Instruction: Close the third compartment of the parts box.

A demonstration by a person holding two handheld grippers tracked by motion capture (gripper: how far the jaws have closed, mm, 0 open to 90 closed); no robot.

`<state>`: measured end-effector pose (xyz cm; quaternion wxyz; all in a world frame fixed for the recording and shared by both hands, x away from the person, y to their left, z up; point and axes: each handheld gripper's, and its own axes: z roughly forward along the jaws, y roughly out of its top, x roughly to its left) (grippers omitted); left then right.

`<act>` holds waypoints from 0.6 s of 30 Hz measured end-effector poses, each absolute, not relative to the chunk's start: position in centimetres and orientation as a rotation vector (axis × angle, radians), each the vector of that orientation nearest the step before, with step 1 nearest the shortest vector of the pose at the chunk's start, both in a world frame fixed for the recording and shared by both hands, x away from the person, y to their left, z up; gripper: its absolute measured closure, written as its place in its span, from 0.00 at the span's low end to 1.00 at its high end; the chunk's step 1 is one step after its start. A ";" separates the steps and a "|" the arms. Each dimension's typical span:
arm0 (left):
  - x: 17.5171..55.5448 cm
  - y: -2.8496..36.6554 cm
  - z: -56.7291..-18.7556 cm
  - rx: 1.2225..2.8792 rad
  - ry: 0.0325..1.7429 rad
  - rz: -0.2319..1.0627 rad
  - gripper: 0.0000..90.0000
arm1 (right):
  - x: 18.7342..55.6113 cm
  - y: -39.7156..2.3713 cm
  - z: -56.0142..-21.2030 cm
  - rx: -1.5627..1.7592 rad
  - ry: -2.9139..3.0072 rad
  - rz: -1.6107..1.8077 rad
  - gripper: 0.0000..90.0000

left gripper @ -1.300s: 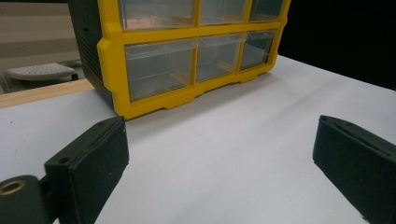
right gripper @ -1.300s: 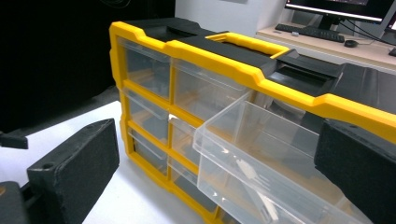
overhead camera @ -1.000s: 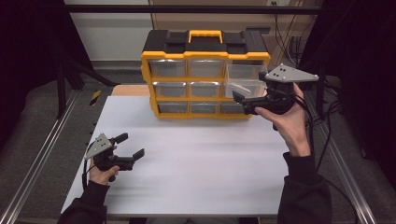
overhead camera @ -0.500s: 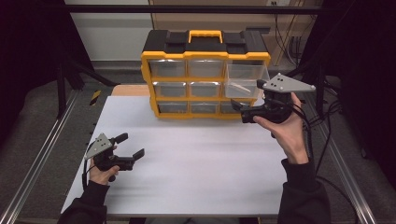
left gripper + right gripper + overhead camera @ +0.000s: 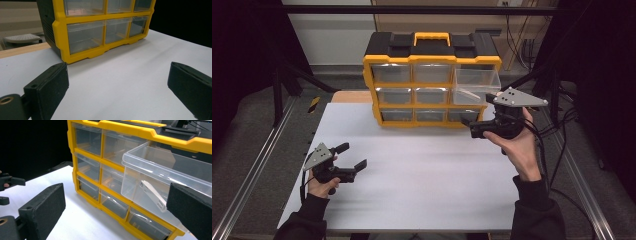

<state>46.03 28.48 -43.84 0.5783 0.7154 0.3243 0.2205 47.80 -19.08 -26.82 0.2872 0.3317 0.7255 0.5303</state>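
Yellow hard plastic frames the organizer (image 5: pixel 432 80), a boxy cabinet with a black top and a yellow carry handle that stands at the far edge of the pale, matte counter (image 5: pixel 422 180). Its front is a grid of three rows of clear, glossy plastic drawers, each a thin-walled rectangular bin with rounded rims.

One drawer (image 5: pixel 476 86), in the top row at the organizer's right end, is pulled well out of its slot and juts toward the person. Its walls are see-through, and a slim, flat white piece (image 5: pixel 153 195) lies slanted inside it.

The right claw (image 5: pixel 473 128) hangs just in front of the organizer's lower right corner, below the pulled-out drawer and near it without touching. Its flat, black, foam-like pads stand wide apart with nothing between them; in the right gripper view the drawer (image 5: pixel 160 185) sits ahead, between the spread pads and closer to the right one.

The left claw (image 5: pixel 354 156) is well away from the organizer, low over the counter toward the person's near left side. It is released too, its blocky pads spread and empty, pointing toward the organizer's lower left corner (image 5: pixel 75 53).
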 end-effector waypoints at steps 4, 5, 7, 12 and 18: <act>46.0 28.5 -43.9 1.675 0.760 0.516 0.03 | 47.8 -19.2 -27.2 0.902 1.937 1.413 0.04; 46.0 28.5 -43.9 1.675 0.760 0.517 0.03 | 47.8 -19.2 -27.3 0.906 1.937 1.409 0.04; 46.1 28.5 -43.9 1.676 0.761 0.515 0.03 | 47.8 -19.2 -27.6 0.919 1.934 1.406 0.06; 46.1 28.4 -43.8 1.676 0.759 0.516 0.03 | 47.8 -19.3 -28.0 0.938 1.914 1.401 0.10; 46.1 28.4 -43.9 1.677 0.762 0.515 0.03 | 47.9 -19.3 -28.2 0.944 1.901 1.393 0.20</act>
